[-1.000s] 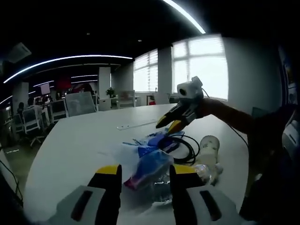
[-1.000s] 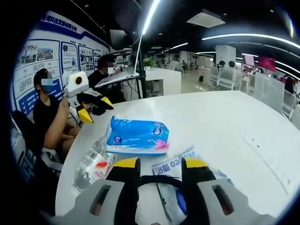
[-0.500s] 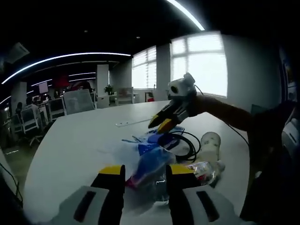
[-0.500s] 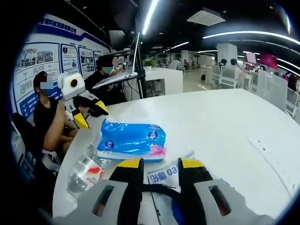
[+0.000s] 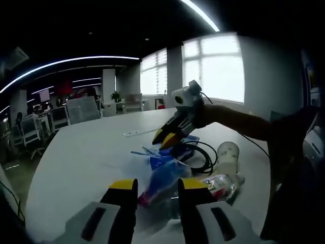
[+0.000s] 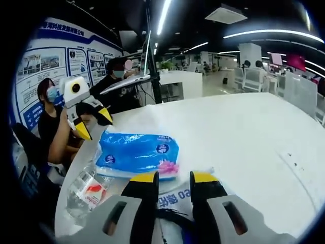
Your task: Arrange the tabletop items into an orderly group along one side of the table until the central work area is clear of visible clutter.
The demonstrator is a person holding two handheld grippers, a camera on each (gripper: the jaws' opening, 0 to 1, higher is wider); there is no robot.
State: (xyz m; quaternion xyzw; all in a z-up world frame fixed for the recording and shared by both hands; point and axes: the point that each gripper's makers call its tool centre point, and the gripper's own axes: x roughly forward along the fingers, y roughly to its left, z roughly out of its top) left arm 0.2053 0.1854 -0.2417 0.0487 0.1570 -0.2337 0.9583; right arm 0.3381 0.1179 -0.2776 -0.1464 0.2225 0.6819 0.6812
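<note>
**Q:** Right gripper [image 6: 172,178] looks like it's got something, yeah? How far along is the tidy-up?

**A:** Pretty sure its jaws are closed around the black cable [image 6: 170,216], the loop sits right between them, low in the right gripper view. From the left gripper view that same gripper [image 5: 165,137] is down over the cable coil [image 5: 200,155]. Left gripper [image 5: 157,185] has its jaws apart with nothing in them, hovering near the blue tissue pack [image 5: 165,175].

**Q:** So mostly done?

**A:** Not really. Tissue pack, plastic bottle [image 5: 216,185], paper cup [image 5: 227,155] and some blue wrappers [image 5: 167,150] are all bunched in a messy pile near the table [image 5: 76,162] edge. Far side is mostly bare, apart from a pale strip [image 5: 139,133]. I'd say the sorting has barely started.
</note>
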